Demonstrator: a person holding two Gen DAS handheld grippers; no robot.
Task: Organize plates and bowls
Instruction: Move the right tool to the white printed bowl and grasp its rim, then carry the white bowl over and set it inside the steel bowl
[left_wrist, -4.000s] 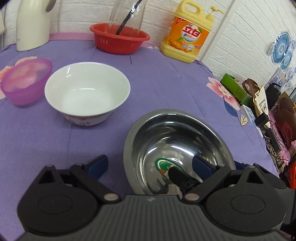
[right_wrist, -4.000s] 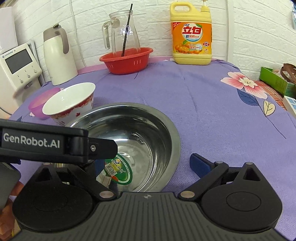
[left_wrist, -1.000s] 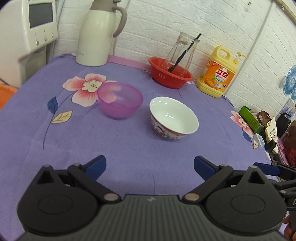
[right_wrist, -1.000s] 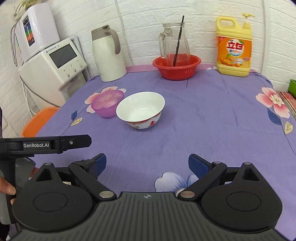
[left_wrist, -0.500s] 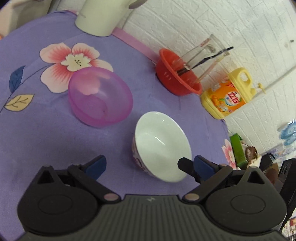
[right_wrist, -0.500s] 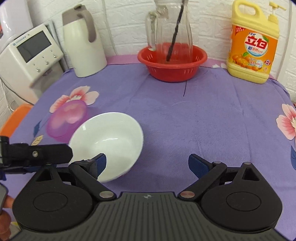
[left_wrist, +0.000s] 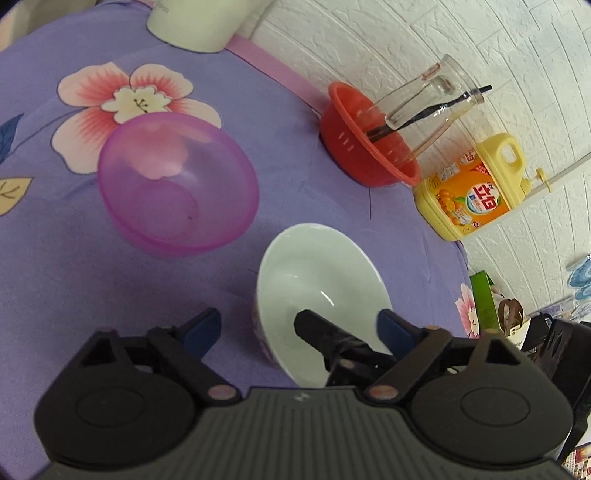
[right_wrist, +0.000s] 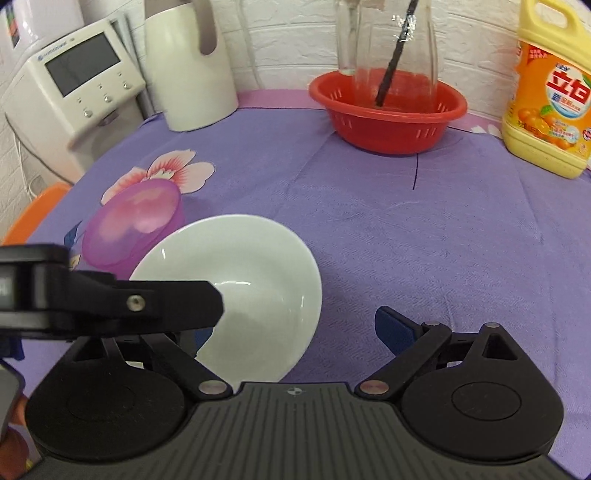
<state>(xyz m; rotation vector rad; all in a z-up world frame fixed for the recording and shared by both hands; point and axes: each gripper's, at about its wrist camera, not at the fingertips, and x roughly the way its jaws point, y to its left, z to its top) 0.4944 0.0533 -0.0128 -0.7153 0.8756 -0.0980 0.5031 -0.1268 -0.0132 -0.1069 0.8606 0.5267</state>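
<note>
A white bowl with a red pattern (left_wrist: 317, 291) (right_wrist: 258, 280) stands on the purple tablecloth, right in front of both grippers. A translucent pink plastic bowl (left_wrist: 177, 184) (right_wrist: 133, 225) stands just to its left. My left gripper (left_wrist: 299, 328) is open, its jaws wide on either side of the white bowl's near rim. My right gripper (right_wrist: 291, 328) is open too, and its jaws straddle the bowl's right rim. The right gripper's black finger (left_wrist: 325, 336) reaches into the bowl in the left wrist view. The left gripper's finger (right_wrist: 147, 302) crosses the right wrist view.
A red colander (right_wrist: 388, 114) with a glass jug (right_wrist: 391, 40) in it stands at the back. A yellow detergent bottle (right_wrist: 550, 96) is at the back right, a white thermos (right_wrist: 192, 66) and a white appliance (right_wrist: 77, 85) at the back left.
Both grippers have moved forward and closed in on the white bowl, which now lies between their open jaws. Four seconds ago a steel bowl was in front of them.
</note>
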